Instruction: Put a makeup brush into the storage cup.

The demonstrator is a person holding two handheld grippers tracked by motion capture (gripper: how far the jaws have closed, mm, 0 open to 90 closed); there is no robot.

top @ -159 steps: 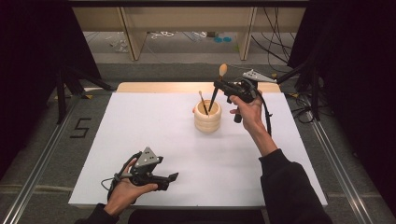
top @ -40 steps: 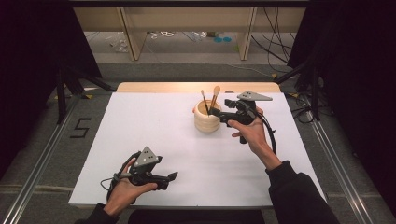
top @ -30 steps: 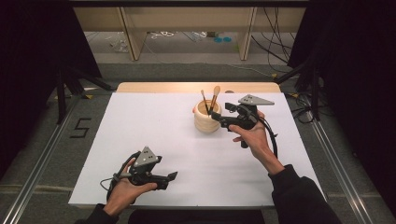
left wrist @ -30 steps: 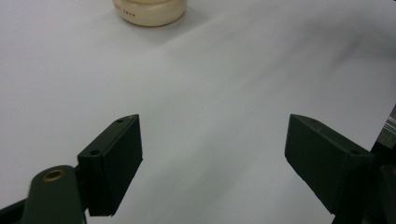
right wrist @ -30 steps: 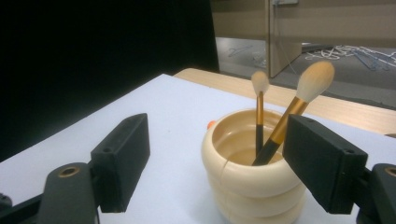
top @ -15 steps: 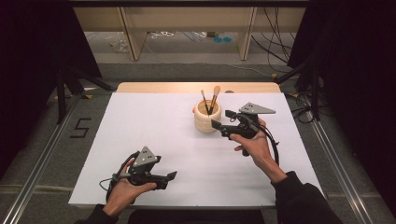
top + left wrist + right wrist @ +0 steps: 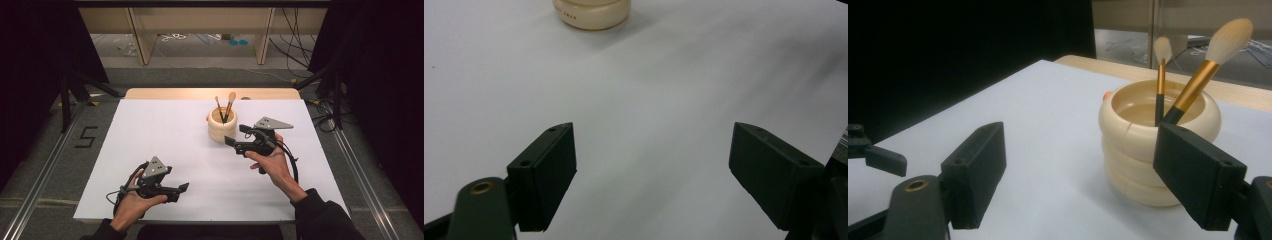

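1. Left tongs (image 7: 176,189): low at the near-left of the bench, held in the left hand (image 7: 131,200), resting on or just above the surface. Jaws spread wide, nothing between them; the left gripper view shows bare white sheet in the gap. Idle. Matte black plastic jaw blocks, flat faces, screw holes on the sides.
2. White matte sheet covering the bench (image 7: 150,135): smooth, flat, no wrinkles; pale wood edge shows at the far side.
3. Cream ribbed holder cup (image 7: 222,126), centre-right on the sheet, upright. Three stacked rounded rings, glossy, looks like ceramic or hard plastic. Small print near its base, too small to read.
4. In the cup, two makeup brushes, both leaning, bristles up: a thin brush with a black handle, gold ferrule and small pale tuft (image 7: 1161,80), and a thicker brush with a black handle, gold ferrule and large fluffy tuft (image 7: 1207,66). They are apart at the tufts.
5. Right tongs (image 7: 236,138): in the right hand (image 7: 270,162), just right of the cup, tips pointing at it, jaws spread and empty. Not touching the cup, as far as I can tell.
6. Step in hand, my read: clearing away from the cup with the brushes placed. Do it level and straight away from the cup, jaws kept wide, so a jaw doesn't clip the rim or the leaning handles. The cup looks light and glossy, so it slides or tips easily on a smooth sheet.
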